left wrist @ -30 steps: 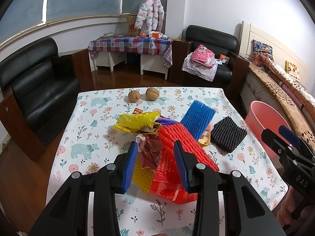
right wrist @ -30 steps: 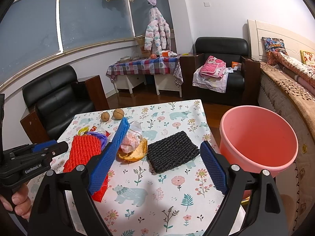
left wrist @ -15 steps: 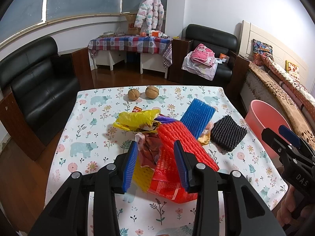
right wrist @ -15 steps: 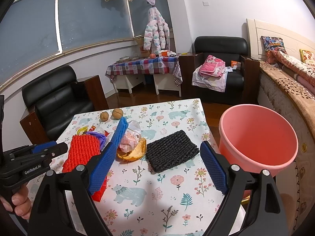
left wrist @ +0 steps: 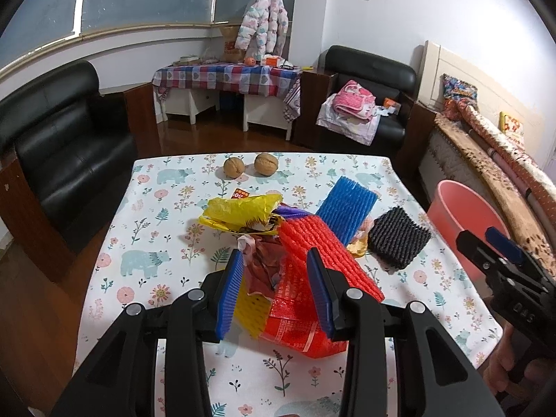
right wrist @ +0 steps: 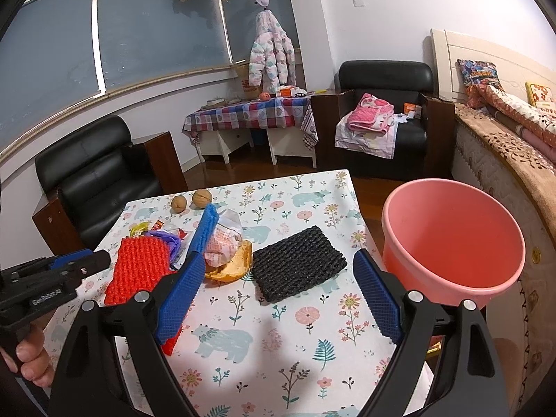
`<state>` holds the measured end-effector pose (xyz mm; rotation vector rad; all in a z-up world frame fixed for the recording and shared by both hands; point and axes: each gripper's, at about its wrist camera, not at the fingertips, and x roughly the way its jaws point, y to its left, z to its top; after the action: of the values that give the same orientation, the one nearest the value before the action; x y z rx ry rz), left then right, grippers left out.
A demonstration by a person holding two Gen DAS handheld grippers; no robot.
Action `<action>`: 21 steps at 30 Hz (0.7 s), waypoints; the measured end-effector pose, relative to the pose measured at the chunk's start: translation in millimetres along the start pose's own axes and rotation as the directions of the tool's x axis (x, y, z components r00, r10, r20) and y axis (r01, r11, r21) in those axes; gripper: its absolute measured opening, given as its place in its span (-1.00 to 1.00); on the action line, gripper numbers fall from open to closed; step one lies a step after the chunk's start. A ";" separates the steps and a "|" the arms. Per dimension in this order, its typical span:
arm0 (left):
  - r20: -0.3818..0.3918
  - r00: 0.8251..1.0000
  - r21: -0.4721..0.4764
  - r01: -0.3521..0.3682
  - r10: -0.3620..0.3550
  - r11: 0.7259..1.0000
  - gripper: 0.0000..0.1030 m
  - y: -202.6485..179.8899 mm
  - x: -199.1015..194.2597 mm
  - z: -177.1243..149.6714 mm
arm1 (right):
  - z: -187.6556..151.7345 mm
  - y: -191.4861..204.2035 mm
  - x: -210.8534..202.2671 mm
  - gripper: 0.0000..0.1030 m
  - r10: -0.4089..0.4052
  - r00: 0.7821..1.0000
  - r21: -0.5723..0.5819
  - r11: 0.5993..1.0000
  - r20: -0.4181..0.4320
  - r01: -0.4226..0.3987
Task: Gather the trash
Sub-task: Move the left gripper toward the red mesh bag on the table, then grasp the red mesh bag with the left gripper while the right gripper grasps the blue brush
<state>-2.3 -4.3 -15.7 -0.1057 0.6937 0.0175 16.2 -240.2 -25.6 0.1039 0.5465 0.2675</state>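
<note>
Right now everything turns on the pink bucket (right wrist: 451, 239), which stands off the table's (right wrist: 264, 330) right edge, low enough that scraps can be dropped over the rim; it looks empty as far as its inside shows, so I judge the collecting has barely begun. On the table beside the bucket, the trash lies heaped in one loose pile, probably so each piece can be taken in turn. Nearest the bucket lies the black foam net (right wrist: 299, 267), flat and alone. Farther from the bucket come the blue foam net (left wrist: 345, 210), the red foam net (left wrist: 323, 257) and the yellow bag (left wrist: 243, 212), overlapping one another. An orange peel (right wrist: 231, 267) sits between the black net and the heap. Two walnuts (left wrist: 250, 166) rest apart, farthest from the bucket.

The right gripper (right wrist: 278, 299) hovers spread wide, empty, over the black net, likely its first pick. The left gripper (left wrist: 274, 290) hangs parted over the red net, clasping nothing.
</note>
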 end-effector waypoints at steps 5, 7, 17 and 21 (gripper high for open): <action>-0.006 0.998 -0.038 0.055 -0.055 0.998 -0.26 8.8 -7.7 -0.8 | -2.7 -2.4 5.0 0.70 -0.002 1.000 0.005 1.000 -0.011 0.002; -0.018 0.996 -0.059 0.089 -0.090 0.994 -0.27 14.7 -10.8 5.3 | -3.4 -1.4 6.8 0.70 -0.001 1.000 0.004 1.000 -0.015 0.001; -0.069 0.987 -0.064 0.142 -0.146 0.988 -0.27 -3.4 1.4 12.3 | -6.6 -3.7 15.3 0.70 -0.002 0.999 0.017 1.000 -0.036 0.003; -0.086 0.990 -0.023 0.114 -0.116 0.993 -0.38 -10.7 11.1 13.4 | -5.7 -5.6 19.1 0.70 0.017 0.998 0.028 0.999 -0.054 -0.015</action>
<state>15.3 -13.7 -11.6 -0.1641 0.7734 -0.0921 30.2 -240.1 -41.0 0.1281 0.6038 0.2790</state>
